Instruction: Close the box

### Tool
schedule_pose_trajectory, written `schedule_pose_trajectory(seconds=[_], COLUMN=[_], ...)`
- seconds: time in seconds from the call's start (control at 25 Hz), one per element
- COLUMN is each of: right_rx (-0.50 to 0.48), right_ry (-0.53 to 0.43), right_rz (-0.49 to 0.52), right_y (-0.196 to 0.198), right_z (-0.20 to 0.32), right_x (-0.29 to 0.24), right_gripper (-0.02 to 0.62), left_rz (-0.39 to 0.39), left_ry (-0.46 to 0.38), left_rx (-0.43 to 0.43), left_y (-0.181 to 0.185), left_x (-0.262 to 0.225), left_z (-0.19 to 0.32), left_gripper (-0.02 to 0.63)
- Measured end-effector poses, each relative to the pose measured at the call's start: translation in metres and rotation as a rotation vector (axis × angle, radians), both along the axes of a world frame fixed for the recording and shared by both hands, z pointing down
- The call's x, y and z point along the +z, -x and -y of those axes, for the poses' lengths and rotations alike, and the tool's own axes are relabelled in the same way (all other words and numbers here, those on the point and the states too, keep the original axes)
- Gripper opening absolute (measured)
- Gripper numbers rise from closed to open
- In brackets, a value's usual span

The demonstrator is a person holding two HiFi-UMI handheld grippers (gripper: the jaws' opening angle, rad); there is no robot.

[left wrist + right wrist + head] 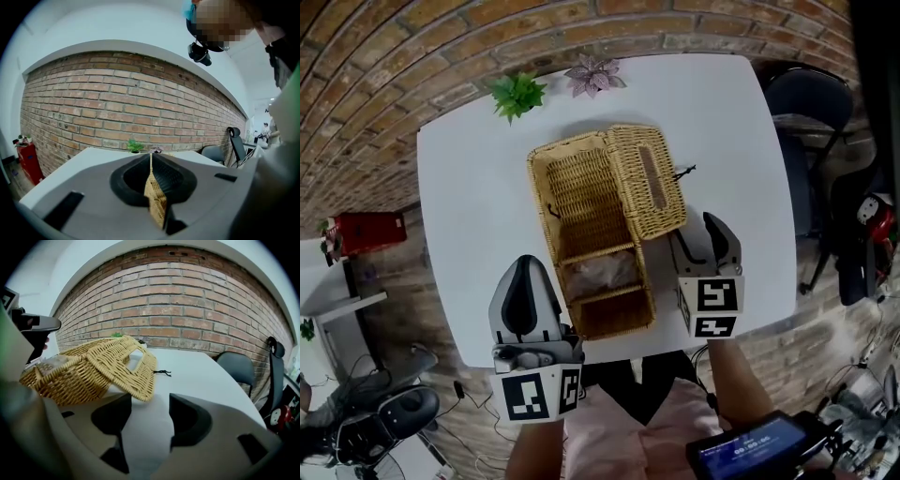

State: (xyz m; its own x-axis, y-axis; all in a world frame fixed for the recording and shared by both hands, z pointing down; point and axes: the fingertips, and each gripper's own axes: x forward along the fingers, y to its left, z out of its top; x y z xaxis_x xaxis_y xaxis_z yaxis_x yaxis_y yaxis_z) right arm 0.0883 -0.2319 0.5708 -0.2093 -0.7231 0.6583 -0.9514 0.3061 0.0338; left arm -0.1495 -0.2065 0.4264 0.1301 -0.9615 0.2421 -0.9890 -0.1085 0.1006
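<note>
Woven wicker box (581, 202), smooth matt white table (469, 206), rough brick wall (375, 75)

This looks like an office or lab workroom. A bare brick wall (441, 19) runs ahead of the left gripper (528, 262) and the right gripper (705, 239), past the far edge of a plain white table (459, 234). Dark office chairs (806, 98) stand to the right of the right gripper. A red case (370, 232) sits off the table to the left of the left gripper, and cables (478, 412) trail over the floor behind that gripper. Two small potted plants (517, 92) dress the table's far edge.
</note>
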Motion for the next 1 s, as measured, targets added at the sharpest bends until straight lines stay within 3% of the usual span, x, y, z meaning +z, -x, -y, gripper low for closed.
schedule_pose_trajectory(seconds=[0.4, 0.6, 1.0], right_rx=[0.084, 0.100, 0.011], right_ry=[-0.060, -0.085, -0.123], right_rz=[0.089, 0.180, 0.222], right_y=[-0.014, -0.017, -0.002], right_z=[-0.001, -0.001, -0.004], right_x=[-0.025, -0.040, -0.062], right_gripper=[0.258, 0.245, 0.173], left_rz=[0.003, -0.001, 0.005], left_ry=[-0.022, -0.036, -0.063], left_rx=[0.008, 0.014, 0.009], left_y=[-0.003, -0.007, -0.006], left_x=[-0.009, -0.017, -0.032], left_z=[-0.006, -0.008, -0.011], left_gripper=[0.020, 0.020, 0.020])
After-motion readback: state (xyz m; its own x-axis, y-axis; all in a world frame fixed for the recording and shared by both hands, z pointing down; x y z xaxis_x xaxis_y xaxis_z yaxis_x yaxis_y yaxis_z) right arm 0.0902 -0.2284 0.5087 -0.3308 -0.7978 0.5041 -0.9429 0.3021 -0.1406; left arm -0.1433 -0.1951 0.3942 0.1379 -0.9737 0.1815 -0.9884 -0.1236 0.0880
